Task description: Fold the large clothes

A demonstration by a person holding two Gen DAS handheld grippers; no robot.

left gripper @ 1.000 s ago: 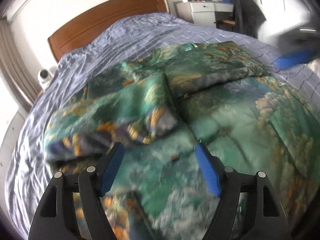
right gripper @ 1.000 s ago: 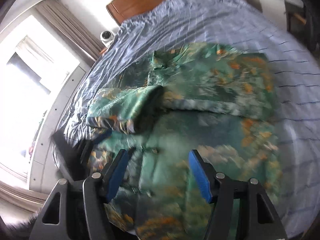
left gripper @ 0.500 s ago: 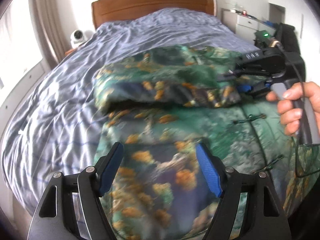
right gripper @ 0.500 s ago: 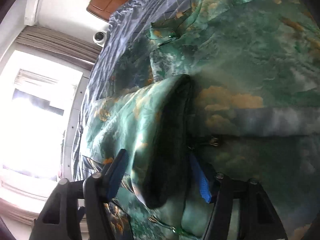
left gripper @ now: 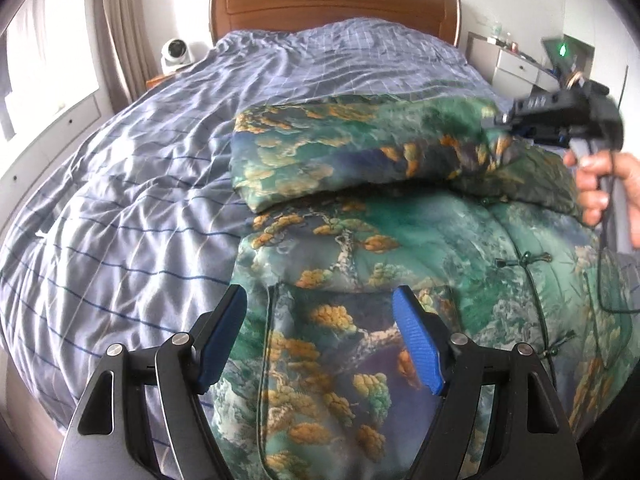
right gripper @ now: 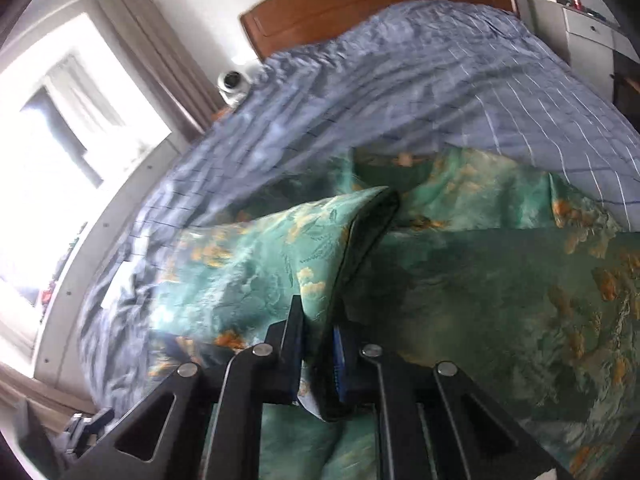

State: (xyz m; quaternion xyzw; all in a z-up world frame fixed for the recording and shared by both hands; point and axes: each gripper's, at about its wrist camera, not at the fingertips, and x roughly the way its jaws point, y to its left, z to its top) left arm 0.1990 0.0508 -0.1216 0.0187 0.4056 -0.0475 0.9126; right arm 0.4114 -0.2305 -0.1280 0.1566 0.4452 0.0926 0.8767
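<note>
Right hand-held gripper (right gripper: 318,354) pinches the glossy padded jacket's (right gripper: 480,288) cuff (right gripper: 360,248); left (left gripper: 320,336) gapes wide.

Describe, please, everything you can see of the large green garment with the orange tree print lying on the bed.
The large green padded garment, satiny and printed with orange pine-like trees, lies spread on the blue checked bedspread. Dark knotted frog fasteners run down its front. One sleeve is folded across the chest. The right gripper has just closed on that sleeve's dark-lined cuff. The open left gripper hovers at a lower panel without touching it.
</note>
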